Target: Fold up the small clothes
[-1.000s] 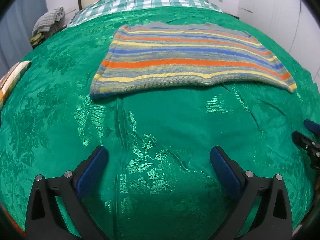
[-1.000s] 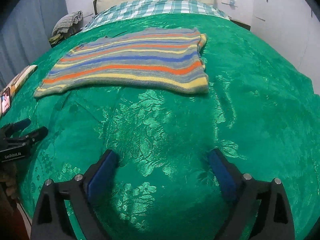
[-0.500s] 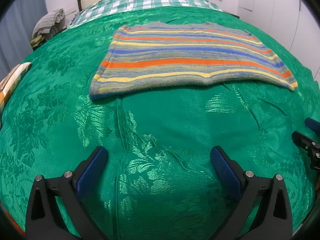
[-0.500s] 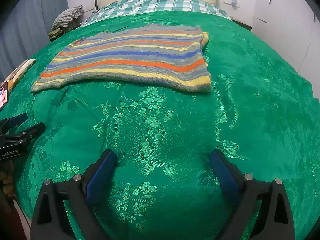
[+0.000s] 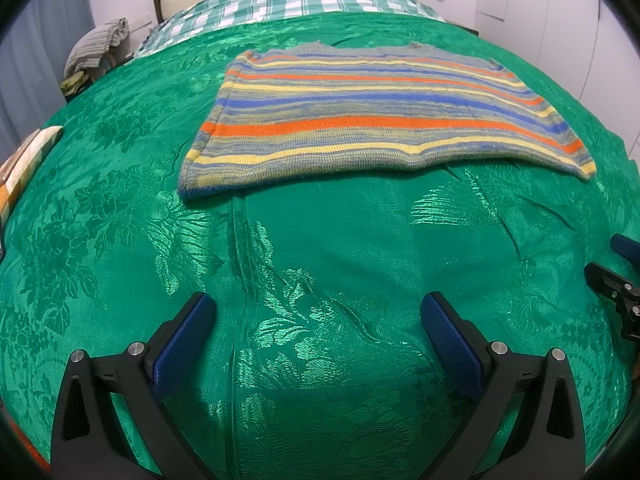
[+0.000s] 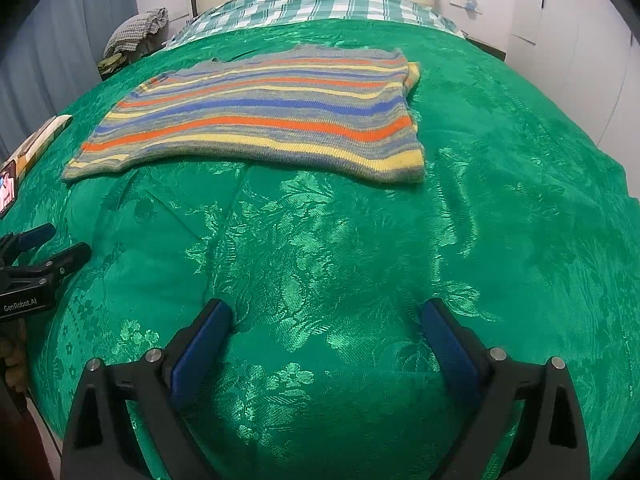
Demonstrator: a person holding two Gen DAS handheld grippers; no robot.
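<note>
Bedspread [image 5: 320,248] green brocade, striped sweater [image 5: 376,120] flat

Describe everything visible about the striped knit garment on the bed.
The striped knit garment looks like a small ribbed sweater banded in grey, orange, blue and yellow. It lies flat on the green bedspread, apparently already folded into a wide rectangle, with an under layer peeking out at one side edge. Only the bedspread touches it; the left tool and right tool are both open, short of it.

You get even, bright room light; sheen glints off the green bedspread [image 5: 320,248], edges bow and darken, focus stays sharp.
</note>
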